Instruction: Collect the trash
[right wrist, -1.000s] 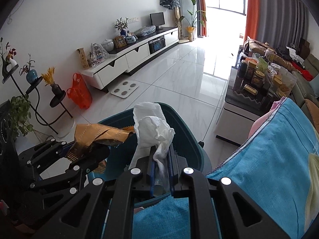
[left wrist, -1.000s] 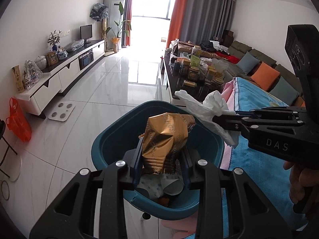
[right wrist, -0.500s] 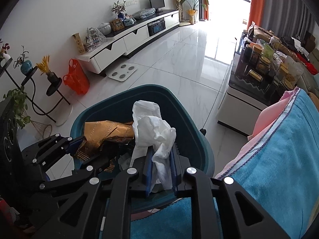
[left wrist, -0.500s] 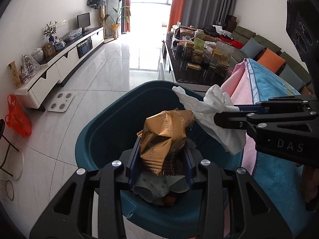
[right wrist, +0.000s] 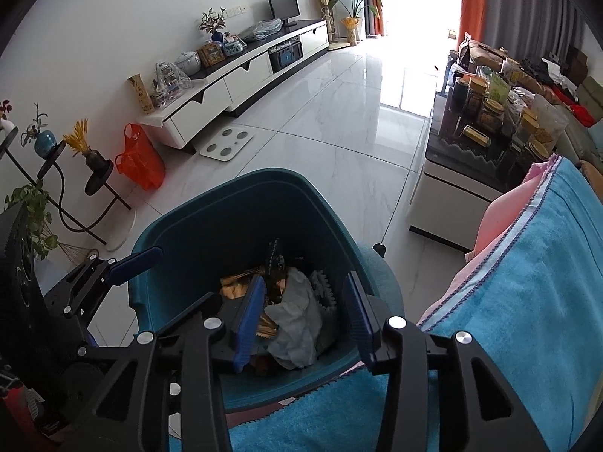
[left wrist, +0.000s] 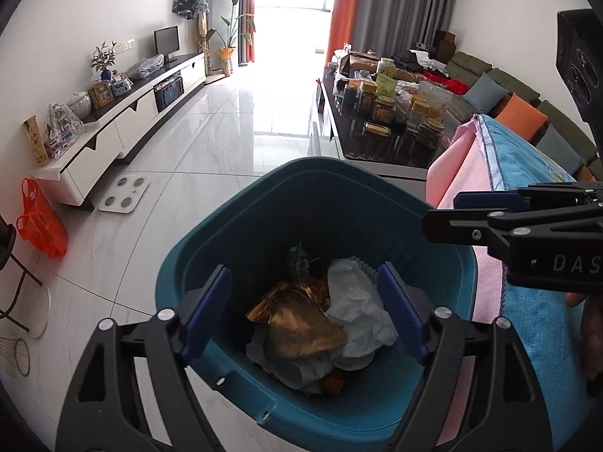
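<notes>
Bin: teal plastic bin [left wrist: 241, 233] holds crumpled gold foil wrapper [left wrist: 301, 326], white tissue [left wrist: 358, 312] to its right
Left gripper [left wrist: 305, 316]: fingers spread, empty
Right gripper [right wrist: 305, 318]: fingers spread, empty

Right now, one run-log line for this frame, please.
left tongs: open | right tongs: open | gold wrapper, white tissue: in teal bin

White marble-tile floor [left wrist: 211, 158], teal trash bin [left wrist: 312, 188] stood on it near, white bathroom scale [left wrist: 125, 198] lay farther left, orange plastic bag [left wrist: 41, 222] sat left beside the low TV cabinet [left wrist: 124, 124].
</notes>
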The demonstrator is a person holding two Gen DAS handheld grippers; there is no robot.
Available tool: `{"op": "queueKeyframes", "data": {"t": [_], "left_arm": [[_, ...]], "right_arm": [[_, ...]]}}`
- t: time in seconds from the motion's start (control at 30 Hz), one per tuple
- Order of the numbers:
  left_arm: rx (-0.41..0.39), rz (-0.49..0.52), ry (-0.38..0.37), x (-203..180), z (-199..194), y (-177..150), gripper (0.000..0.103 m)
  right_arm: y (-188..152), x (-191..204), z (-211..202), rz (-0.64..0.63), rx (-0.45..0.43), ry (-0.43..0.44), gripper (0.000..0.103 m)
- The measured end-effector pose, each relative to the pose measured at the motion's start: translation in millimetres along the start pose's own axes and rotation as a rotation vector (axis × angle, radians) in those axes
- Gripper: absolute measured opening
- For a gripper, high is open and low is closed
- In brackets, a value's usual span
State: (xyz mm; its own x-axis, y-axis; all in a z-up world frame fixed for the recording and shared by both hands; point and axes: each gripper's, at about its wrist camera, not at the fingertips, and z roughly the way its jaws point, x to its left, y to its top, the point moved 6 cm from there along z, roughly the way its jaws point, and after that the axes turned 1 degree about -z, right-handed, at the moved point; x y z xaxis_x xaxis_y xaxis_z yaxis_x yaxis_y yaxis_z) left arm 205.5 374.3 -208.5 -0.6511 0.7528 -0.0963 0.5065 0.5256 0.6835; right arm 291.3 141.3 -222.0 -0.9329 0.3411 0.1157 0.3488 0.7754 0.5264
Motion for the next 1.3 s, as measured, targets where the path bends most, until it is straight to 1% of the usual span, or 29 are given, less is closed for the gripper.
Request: {"op": "queueKeyframes", "data": {"t": [0.1, 0.17, 0.2, 0.3, 0.33, 0.47, 0.5, 0.53, 0.6, 0.63, 0.77, 0.8, 0.9, 1.03, 1.17, 1.3], "left_arm": [[-0.022, -0.014, 0.0, 4, -13, 0, 0.08], [-0.049, -0.029, -0.001, 9, -27, 2, 0.082], [-0.065, -0.033, 0.004, 9, -35, 5, 0.083], [-0.107, -0.04, 0.011, 15, -60, 10, 0.088], [-0.123, -0.044, 0.008, 18, -69, 11, 0.09], [-0.174, -0.05, -0.017, 17, -102, 18, 0.095], [-0.186, -0.046, -0.025, 14, -109, 20, 0.096], [-0.199, -0.04, -0.034, 10, -117, 22, 0.096], [-0.224, -0.026, -0.06, -1, -134, 26, 0.097], [-0.236, -0.02, -0.073, -7, -141, 27, 0.097], [-0.282, 0.015, -0.119, -40, -171, 29, 0.097], [-0.287, 0.025, -0.132, -48, -177, 28, 0.097], [-0.317, 0.056, -0.169, -71, -198, 23, 0.097], [-0.34, 0.097, -0.216, -104, -222, 10, 0.097], [-0.373, 0.141, -0.268, -135, -246, -8, 0.097], [-0.427, 0.201, -0.319, -165, -274, -25, 0.097]], "right_arm": [[1, -3, -12, 0.017, -0.031, 0.012, 0.043], [2, -6, -24, 0.029, -0.07, 0.024, 0.046], [3, -7, -32, 0.037, -0.093, 0.031, 0.051], [1, -11, -52, 0.05, -0.142, 0.041, 0.054], [0, -14, -57, 0.055, -0.154, 0.04, 0.06], [-10, -29, -82, 0.077, -0.203, 0.022, 0.068], [-14, -34, -88, 0.087, -0.216, 0.015, 0.075], [-17, -38, -94, 0.096, -0.228, 0.005, 0.079], [-27, -47, -109, 0.115, -0.264, -0.016, 0.081], [-32, -53, -115, 0.126, -0.277, -0.027, 0.085], [-59, -71, -148, 0.174, -0.346, -0.091, 0.091], [-66, -75, -156, 0.176, -0.363, -0.111, 0.094], [-91, -87, -184, 0.198, -0.42, -0.184, 0.096], [-128, -104, -218, 0.258, -0.472, -0.258, 0.096], [-169, -116, -249, 0.312, -0.526, -0.358, 0.096], [-207, -120, -275, 0.353, -0.575, -0.463, 0.096]]}}
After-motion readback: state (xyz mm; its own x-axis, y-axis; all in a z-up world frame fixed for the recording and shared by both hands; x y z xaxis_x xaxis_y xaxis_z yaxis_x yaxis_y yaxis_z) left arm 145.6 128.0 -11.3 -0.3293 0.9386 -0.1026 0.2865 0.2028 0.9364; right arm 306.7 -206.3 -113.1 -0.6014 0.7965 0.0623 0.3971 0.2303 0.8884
